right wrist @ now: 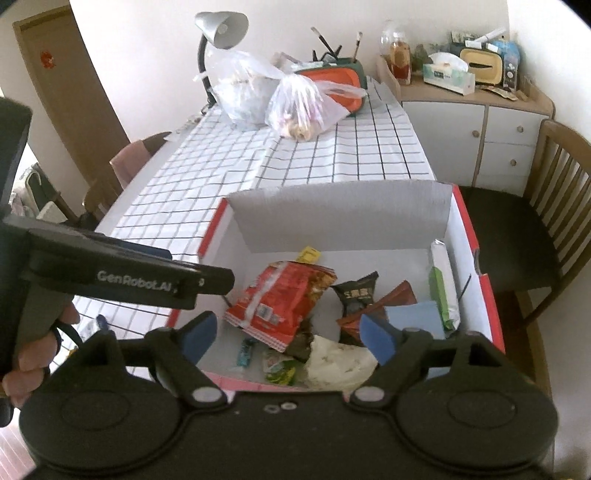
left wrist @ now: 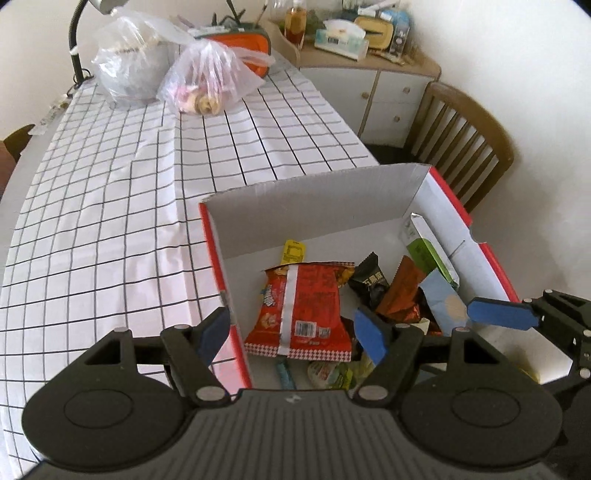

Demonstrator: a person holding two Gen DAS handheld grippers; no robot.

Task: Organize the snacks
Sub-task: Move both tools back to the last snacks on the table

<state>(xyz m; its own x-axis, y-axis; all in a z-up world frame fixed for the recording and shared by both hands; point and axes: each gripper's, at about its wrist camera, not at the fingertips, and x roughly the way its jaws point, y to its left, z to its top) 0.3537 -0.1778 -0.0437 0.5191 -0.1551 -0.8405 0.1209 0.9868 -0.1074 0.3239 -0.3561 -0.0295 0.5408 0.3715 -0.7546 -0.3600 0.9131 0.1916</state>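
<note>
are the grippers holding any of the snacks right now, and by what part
Nothing is held. The left gripper and the right gripper both stand open above the box, with no snack between the pads.

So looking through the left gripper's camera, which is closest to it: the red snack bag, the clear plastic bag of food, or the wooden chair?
1. Red snack bag, just beyond the fingertips, inside the box.
2. Wooden chair, right, beside the table.
3. Clear plastic bag of food, far end of the table.

Home dining rm: worktop w/ checked cloth (left wrist: 110, 192), wooden chair (left wrist: 469, 147), cluttered sideboard (right wrist: 480, 122), desk lamp (right wrist: 219, 26).
</note>
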